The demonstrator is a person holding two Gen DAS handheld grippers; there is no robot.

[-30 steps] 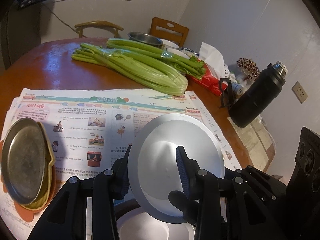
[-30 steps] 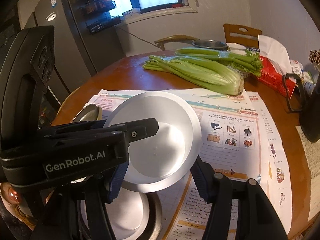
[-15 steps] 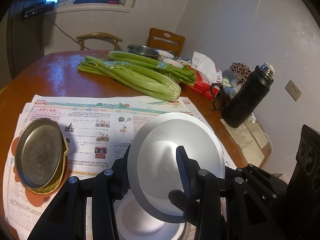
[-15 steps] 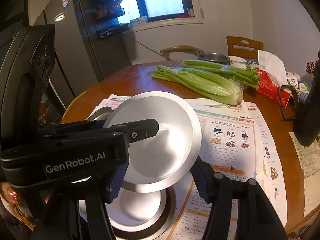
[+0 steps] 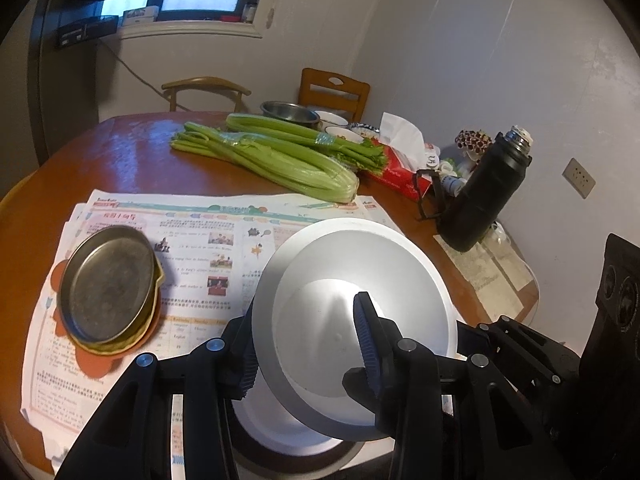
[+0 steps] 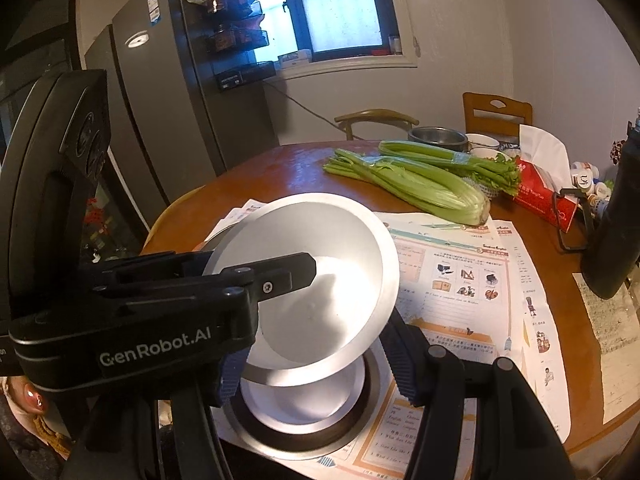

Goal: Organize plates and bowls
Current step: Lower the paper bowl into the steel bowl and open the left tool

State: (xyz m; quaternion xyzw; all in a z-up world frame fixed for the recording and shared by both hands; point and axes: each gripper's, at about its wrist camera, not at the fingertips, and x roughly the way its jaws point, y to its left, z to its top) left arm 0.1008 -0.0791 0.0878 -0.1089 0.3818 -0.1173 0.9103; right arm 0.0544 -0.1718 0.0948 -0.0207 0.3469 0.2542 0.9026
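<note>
**Silver bowl held in both claws above the table**

The table (image 5: 120,160) carries a newspaper (image 5: 200,232). The silver bowl (image 5: 360,280), tilted, is above a second bowl (image 6: 304,404). The left claw (image 5: 308,344) and right claw (image 6: 316,360) each grip its rim.

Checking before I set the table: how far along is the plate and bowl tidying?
Done: plates stacked on the newspaper. In hand: left gripper and right gripper hold a silver bowl above the lower bowl. Left: place it; possibly the far bowls beyond the celery.
</note>
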